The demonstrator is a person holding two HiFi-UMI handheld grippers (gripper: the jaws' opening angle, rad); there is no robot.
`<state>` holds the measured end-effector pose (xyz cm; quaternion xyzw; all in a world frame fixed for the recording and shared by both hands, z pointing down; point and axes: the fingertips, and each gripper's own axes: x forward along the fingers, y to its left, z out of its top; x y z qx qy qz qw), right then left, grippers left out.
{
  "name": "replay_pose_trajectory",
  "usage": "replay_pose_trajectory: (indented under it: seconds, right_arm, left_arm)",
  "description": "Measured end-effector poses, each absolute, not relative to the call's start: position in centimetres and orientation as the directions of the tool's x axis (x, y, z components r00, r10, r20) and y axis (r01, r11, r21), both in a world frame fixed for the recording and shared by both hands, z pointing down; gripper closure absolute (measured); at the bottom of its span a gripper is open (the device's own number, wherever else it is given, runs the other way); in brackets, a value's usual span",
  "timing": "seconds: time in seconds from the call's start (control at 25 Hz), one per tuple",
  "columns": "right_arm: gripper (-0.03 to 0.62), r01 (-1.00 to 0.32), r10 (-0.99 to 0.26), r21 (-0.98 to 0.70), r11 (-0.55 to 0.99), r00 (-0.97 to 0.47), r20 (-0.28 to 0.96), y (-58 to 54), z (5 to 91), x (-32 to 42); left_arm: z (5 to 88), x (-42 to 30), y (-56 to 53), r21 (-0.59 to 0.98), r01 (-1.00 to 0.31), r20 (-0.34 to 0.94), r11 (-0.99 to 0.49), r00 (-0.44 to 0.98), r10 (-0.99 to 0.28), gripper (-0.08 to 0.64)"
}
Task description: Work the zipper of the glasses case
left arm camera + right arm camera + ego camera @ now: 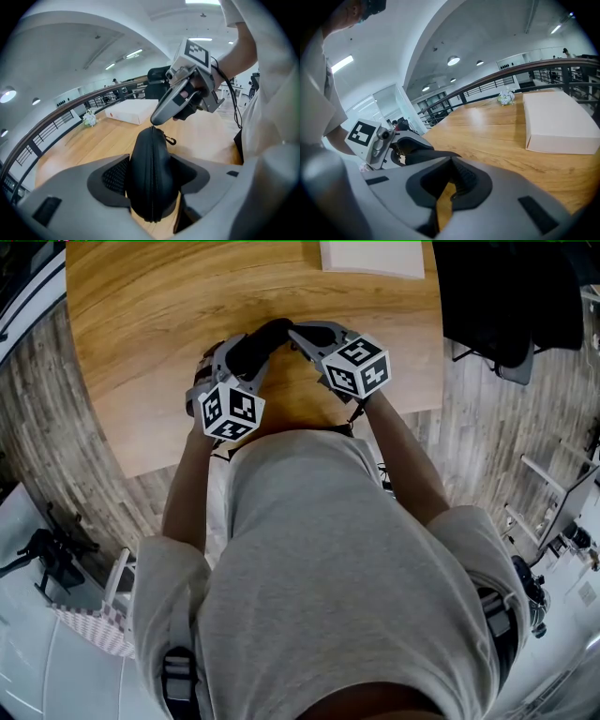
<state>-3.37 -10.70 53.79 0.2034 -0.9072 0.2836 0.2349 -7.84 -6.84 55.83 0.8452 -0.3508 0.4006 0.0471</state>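
Note:
The black glasses case (152, 183) sits upright between my left gripper's (152, 174) pads, which press on both its sides. Its zipper runs down the middle, facing the camera, and a small clip (171, 140) hangs at its far end. My right gripper (157, 120) is shut, with its tip touching that far end at the zipper line; any pull there is hidden. In the head view the case (261, 343) is above the wooden table (141, 324), with the left gripper (246, 352) around it and the right gripper (294, 333) at its right end. In the right gripper view the shut right gripper (451, 161) points at the case (429, 155).
A white box (372, 257) lies at the table's far edge, also seen as the box (558, 124) to the right. A small flower bunch (505, 97) stands by the railing. The person's torso fills the lower head view, close to the table's near edge.

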Motion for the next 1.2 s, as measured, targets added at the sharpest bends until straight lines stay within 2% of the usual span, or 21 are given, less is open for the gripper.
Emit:
replay_pose_trajectory:
  seconds: [0.2,0.6,0.92,1.2]
  right_arm:
    - [0.566,-0.518,-0.248,-0.411,0.75,-0.797,0.551,-11.0,54.1,-3.0]
    - [0.566,-0.51,-0.262,-0.361,0.781,-0.792,0.552,-10.1,53.3,-4.0]
    - [0.566,-0.537,-0.288,-0.385,0.751,-0.79,0.541,-10.8,53.1,-3.3]
    - [0.566,-0.526,-0.28,-0.372,0.765,-0.791,0.544,-10.3,53.0,-3.8]
  left_arm:
    - [54.5,-7.4,-6.9,-0.245,-0.616,0.664,-0.749,0.456,-0.593,0.284]
    - [55.1,-7.0,-7.3,-0.215,-0.663,0.686,-0.717,0.42,-0.594,0.284]
    - [52.9,-6.0,-7.3,-0.239,-0.622,0.615,-0.745,0.497,-0.612,0.284]
    - [53.5,-6.3,-7.7,-0.234,-0.653,0.64,-0.721,0.455,-0.619,0.284]
